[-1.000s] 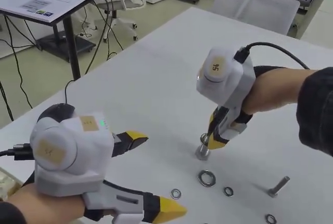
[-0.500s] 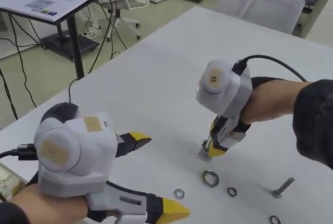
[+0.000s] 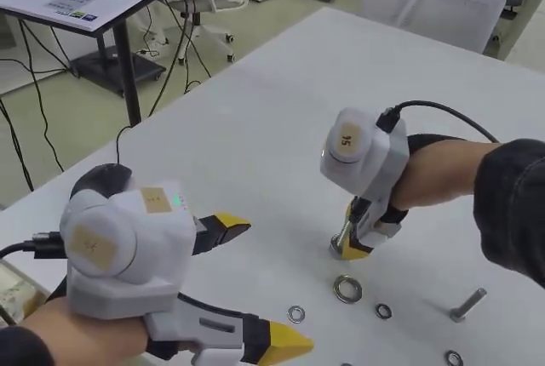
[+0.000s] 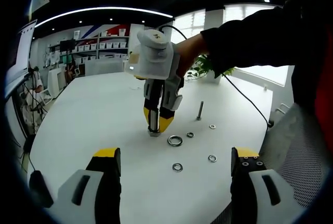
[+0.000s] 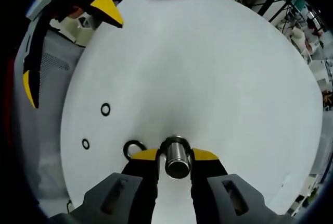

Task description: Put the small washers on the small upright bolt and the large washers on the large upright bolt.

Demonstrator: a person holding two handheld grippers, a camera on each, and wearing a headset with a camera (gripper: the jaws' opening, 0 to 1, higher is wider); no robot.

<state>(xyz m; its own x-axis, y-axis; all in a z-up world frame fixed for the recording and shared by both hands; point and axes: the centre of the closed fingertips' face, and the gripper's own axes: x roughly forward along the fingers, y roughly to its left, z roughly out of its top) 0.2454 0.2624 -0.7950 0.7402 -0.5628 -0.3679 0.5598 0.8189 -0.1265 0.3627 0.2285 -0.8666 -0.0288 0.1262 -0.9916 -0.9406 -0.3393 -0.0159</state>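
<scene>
Steel lg bolt (image 5: 177,164) upright betw. right tongs (image 5: 176,154)

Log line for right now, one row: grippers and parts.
right gripper: shut on large bolt, upright on table | left gripper: open, empty | large washer: flat beside bolt | small washers: loose on table

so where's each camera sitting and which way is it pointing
Head view: on the person's head, looking forward and down at the table; the left hand-held gripper, right hand-held gripper and a dark sleeve show.
Left gripper view: on the left hand-held gripper, facing across the table at the right one; its open jaws show.
Right gripper view: looks down along its jaws at the large bolt they clamp.
Shared: all three show the large washer.
</scene>
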